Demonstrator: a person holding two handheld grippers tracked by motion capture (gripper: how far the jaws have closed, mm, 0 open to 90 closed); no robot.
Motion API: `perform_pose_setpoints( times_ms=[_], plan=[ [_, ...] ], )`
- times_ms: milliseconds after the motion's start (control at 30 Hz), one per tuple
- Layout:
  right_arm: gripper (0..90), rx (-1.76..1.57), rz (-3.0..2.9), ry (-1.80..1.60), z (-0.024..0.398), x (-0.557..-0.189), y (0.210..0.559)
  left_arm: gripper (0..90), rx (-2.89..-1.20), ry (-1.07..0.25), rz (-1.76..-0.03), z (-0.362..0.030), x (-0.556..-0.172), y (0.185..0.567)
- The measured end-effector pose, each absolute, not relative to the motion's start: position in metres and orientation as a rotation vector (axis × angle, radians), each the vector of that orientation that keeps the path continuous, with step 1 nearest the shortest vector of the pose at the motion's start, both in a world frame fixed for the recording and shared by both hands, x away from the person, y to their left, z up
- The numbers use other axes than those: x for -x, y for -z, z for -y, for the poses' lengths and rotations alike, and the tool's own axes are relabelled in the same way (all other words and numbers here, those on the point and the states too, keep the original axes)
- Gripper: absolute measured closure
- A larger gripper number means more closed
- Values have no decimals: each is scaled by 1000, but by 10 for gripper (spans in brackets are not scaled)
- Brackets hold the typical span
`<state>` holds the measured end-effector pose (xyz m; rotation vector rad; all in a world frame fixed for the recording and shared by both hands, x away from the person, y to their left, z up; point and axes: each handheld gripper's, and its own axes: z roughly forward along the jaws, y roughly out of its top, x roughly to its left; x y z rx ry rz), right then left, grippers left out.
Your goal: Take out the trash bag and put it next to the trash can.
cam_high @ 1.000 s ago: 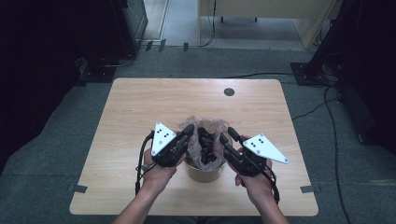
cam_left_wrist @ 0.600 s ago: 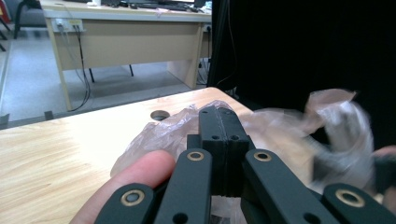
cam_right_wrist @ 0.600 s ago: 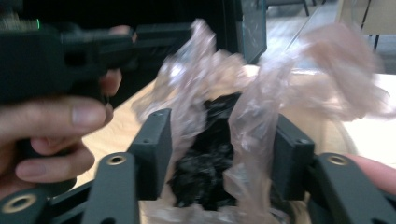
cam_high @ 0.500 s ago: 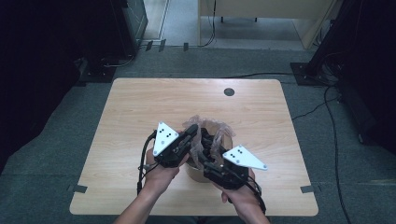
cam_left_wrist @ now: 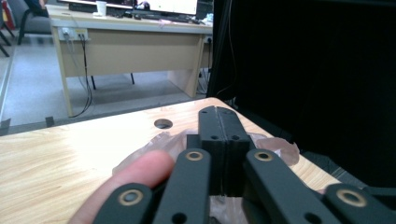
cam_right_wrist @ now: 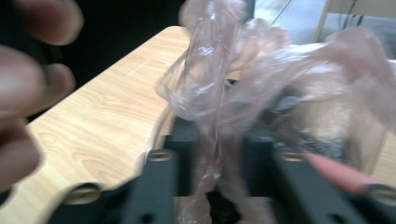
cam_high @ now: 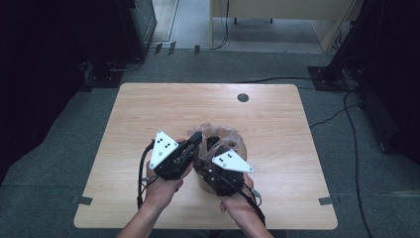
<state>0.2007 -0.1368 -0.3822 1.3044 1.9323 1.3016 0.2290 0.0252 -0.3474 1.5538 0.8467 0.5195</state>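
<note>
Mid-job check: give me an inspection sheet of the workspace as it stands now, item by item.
Surface: light wooden table with a round grommet hole, bare apart from the job's things.
Job's things: crumpled clear plastic bag lining a round tan container near the front edge.
Clutter: nothing seen.
Grippers: left claw shut, nothing seen between its jaws, film just beyond; right claw shut on the bag film, blurred.
Cables: black cable trailing from the left gripper; more on the floor.
Surroundings: grey carpet, black equipment either side, wooden desk beyond.
</note>
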Motion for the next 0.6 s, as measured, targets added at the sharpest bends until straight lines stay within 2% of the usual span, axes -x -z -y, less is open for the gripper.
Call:
perform_pose_setpoints(
  times_ms=[67,100,133,267,433,600],
  plan=[
    [852,-1313,-1917,-1309,140,-203,383,770,-1524,-521,-858,-30,-229,348],
    [871,-1316,-1905,-1314,142,-204,383,676,-1506,-536,-875,-33,-229,349],
    [881,-1316,-1893,-1317,144,-205,382,597,-1500,-543,-893,-35,-230,349],
    [897,-1311,-1820,-1335,150,-207,379,384,-1475,-524,-933,-48,-231,350],
    [900,-1296,-1745,-1379,157,-210,367,276,-1456,-528,-974,-67,-230,359],
    [900,-1267,-1712,-1407,161,-209,357,255,-1459,-541,-1048,-90,-229,379]
  ],
)
